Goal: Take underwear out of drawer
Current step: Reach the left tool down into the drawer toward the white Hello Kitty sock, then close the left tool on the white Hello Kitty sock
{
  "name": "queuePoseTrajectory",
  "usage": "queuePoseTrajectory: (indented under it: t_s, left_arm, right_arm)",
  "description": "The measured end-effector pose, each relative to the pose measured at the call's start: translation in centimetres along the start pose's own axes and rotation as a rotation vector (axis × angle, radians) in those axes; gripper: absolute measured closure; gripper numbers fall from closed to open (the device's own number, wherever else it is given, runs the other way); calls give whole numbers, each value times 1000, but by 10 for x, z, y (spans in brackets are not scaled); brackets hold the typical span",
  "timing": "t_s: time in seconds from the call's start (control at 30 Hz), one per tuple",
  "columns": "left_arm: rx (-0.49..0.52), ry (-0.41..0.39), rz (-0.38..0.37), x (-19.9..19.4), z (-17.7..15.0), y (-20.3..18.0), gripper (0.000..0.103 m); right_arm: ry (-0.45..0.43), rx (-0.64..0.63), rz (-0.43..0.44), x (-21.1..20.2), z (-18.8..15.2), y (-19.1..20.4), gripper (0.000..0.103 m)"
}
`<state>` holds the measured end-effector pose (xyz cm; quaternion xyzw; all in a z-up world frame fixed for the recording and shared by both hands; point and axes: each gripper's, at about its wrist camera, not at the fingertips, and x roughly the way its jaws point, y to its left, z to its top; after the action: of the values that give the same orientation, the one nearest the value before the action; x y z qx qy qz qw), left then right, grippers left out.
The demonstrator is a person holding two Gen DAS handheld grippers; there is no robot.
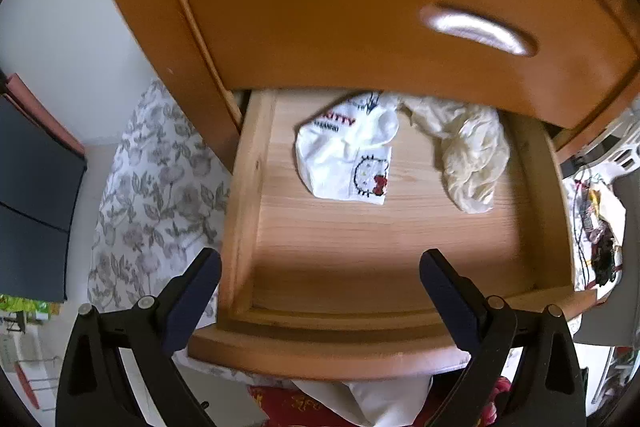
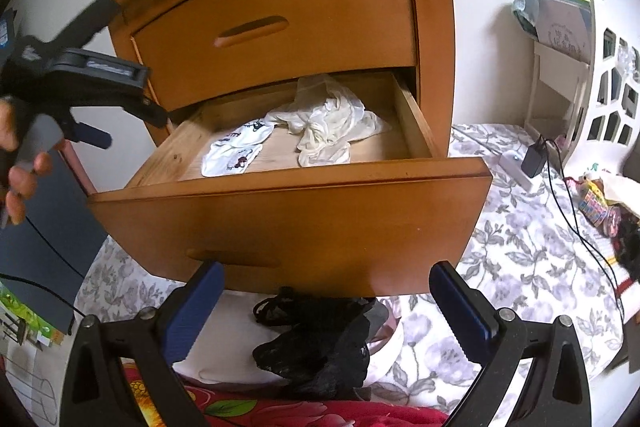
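Observation:
The lower drawer (image 1: 320, 351) of a wooden nightstand stands pulled out. On its floor lie white cartoon-print underwear (image 1: 346, 155) and, to their right, a crumpled cream garment (image 1: 468, 155). My left gripper (image 1: 320, 279) hovers open above the drawer's front part, holding nothing. The right wrist view shows the same drawer (image 2: 288, 223) from the front, with the white underwear (image 2: 236, 155) and the cream garment (image 2: 328, 131) inside. Black lace underwear (image 2: 316, 343) lies on the bedding below the drawer front, just ahead of my open, empty right gripper (image 2: 328, 279).
The upper drawer (image 2: 276, 27) is closed and overhangs the open one. Floral bedding (image 2: 520, 247) surrounds the nightstand, with a charger and cable (image 2: 534, 157) at right. A white lattice shelf (image 2: 608, 75) stands far right. A dark panel (image 1: 32, 171) is at left, and a hand (image 2: 20, 179) holds the left gripper.

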<state>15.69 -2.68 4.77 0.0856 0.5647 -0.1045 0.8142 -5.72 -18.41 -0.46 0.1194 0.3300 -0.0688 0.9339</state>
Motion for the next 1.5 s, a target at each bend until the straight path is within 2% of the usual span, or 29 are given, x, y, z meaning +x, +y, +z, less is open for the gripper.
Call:
queuePoseTrajectory:
  t_s: [0.17, 0.37, 0.57, 0.8, 1.23, 1.27, 1.3, 1.5]
  left_arm:
    - [62, 38, 91, 20, 18, -19, 4]
    - [147, 92, 138, 43, 35, -40, 5]
    - [211, 163, 160, 71, 47, -60, 19]
    - [222, 218, 160, 98, 56, -72, 35]
    - [218, 259, 124, 124, 75, -76, 38]
    - [216, 263, 118, 125, 77, -76, 41]
    - [213, 264, 108, 125, 78, -75, 49]
    - [215, 271, 76, 134, 83, -69, 63]
  right_arm:
    - [5, 5, 10, 2, 0, 0, 0]
    - [16, 20, 26, 5, 0, -3, 0]
    - [21, 29, 38, 7, -1, -4, 0]
    - [32, 44, 56, 9, -2, -6, 0]
    - [38, 50, 74, 10, -2, -6, 0]
    - [39, 51, 75, 11, -3, -6, 0]
    - [40, 52, 75, 11, -3, -6, 0]
    - [44, 52, 77, 11, -3, -6, 0]
